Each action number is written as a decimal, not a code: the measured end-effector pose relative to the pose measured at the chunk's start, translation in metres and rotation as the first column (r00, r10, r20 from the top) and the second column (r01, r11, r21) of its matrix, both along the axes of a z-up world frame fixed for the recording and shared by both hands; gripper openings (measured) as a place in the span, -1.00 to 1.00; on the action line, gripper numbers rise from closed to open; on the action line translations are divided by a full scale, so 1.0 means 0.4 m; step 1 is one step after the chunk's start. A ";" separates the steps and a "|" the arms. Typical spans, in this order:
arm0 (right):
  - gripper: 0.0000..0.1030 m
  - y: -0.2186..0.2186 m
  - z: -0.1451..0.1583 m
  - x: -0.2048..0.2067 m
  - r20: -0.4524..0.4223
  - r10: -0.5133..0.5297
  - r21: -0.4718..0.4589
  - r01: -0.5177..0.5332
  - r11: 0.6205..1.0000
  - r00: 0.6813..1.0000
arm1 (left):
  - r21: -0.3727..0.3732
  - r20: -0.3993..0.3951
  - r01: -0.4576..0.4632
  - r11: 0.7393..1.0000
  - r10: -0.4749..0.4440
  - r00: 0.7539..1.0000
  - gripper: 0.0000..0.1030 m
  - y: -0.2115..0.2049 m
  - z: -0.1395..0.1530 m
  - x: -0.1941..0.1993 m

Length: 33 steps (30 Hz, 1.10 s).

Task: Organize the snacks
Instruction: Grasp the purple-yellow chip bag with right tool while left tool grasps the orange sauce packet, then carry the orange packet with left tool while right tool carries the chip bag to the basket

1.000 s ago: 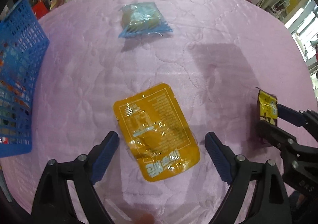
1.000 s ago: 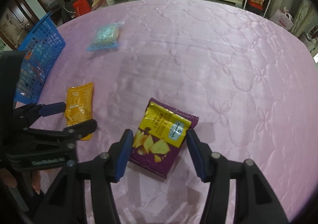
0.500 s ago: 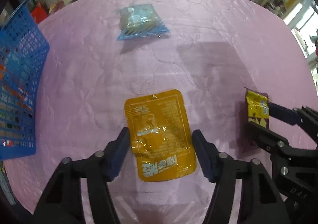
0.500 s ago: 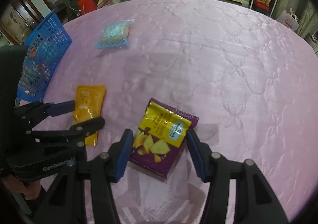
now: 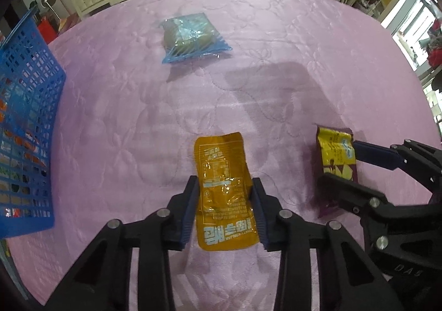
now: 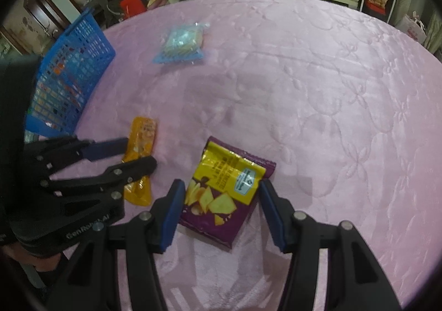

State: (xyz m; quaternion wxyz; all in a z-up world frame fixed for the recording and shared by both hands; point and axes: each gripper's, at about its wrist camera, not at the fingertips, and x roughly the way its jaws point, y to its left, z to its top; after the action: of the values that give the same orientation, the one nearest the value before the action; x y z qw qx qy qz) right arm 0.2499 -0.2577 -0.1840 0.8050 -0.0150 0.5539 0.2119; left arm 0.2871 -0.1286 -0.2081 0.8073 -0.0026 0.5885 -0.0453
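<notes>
since a second ago our left gripper (image 5: 224, 202) has closed its jaws in on the orange packet (image 5: 225, 195); they now squeeze its sides, we think. our right gripper (image 6: 219, 207) has its jaws apart around the purple chip bag (image 6: 225, 195) on the pink bed cover (image 6: 317, 90). the blue bag (image 5: 190, 37) lies further off, the blue basket (image 5: 25, 131) at the left.

From my left wrist view, the blue basket (image 5: 26, 128) is cut off by the left edge, its contents only colored specks through the mesh. The purple chip bag (image 5: 337, 156) is partly hidden behind the right gripper (image 5: 345, 173). In my right wrist view, the left gripper (image 6: 132, 157) covers part of the orange pouch (image 6: 141, 145), whose print is blurred.
</notes>
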 end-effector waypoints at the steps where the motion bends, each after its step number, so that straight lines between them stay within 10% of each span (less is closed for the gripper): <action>1: 0.17 0.000 0.006 -0.001 0.011 -0.004 0.006 0.004 1.000 1.000 | -0.005 0.006 0.004 1.000 -0.004 1.000 -0.44 0.003 0.005 -0.013; 3: 0.17 0.005 0.017 -0.006 0.028 -0.006 0.011 0.006 1.000 1.000 | -0.057 0.031 0.026 0.998 -0.024 0.999 -0.92 0.012 0.030 -0.041; 33: 0.17 0.303 0.330 -0.143 0.216 0.077 0.054 -0.091 0.994 0.973 | -0.112 0.362 0.056 0.992 -0.012 0.932 -0.91 0.330 0.405 -0.276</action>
State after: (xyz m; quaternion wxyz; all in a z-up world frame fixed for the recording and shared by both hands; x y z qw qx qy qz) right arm 0.1928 -0.1364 -0.0521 0.8503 -0.0358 0.4559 0.2604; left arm 0.1768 0.0034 -0.0459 0.8991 -0.0326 0.4263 -0.0942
